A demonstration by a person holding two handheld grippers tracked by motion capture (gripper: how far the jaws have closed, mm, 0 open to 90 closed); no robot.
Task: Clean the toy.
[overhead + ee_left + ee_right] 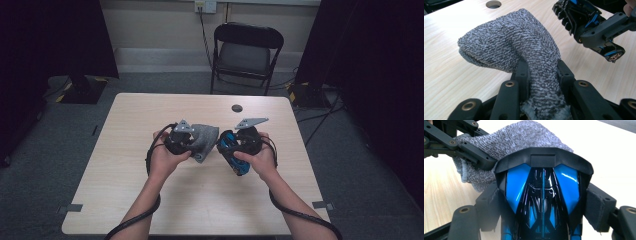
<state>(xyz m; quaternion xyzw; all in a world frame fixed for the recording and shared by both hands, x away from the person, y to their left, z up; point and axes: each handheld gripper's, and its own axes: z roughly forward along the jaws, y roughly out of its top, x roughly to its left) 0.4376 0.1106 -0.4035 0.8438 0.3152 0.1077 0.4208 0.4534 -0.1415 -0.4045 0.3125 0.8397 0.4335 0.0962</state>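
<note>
Above the middle of the wooden table (150,200) I hold two things close together. My left gripper (196,144) is shut on a grey knitted cloth (207,136); its jaws pinch the cloth's narrow end (541,82), and the wide end (506,40) bulges away over the table. My right gripper (234,146) is shut on a blue and black toy car (229,142), its pads against the car's sides (542,190). The car's black rear wing almost touches the cloth (524,137). In the left gripper view the car (584,15) hangs at the upper right.
A round dark hole (237,108) sits in the tabletop near the far edge. Behind the table stands a black folding chair (247,50). Dark stands and floor cables flank both sides. Cables trail from both grippers along the forearms.
</note>
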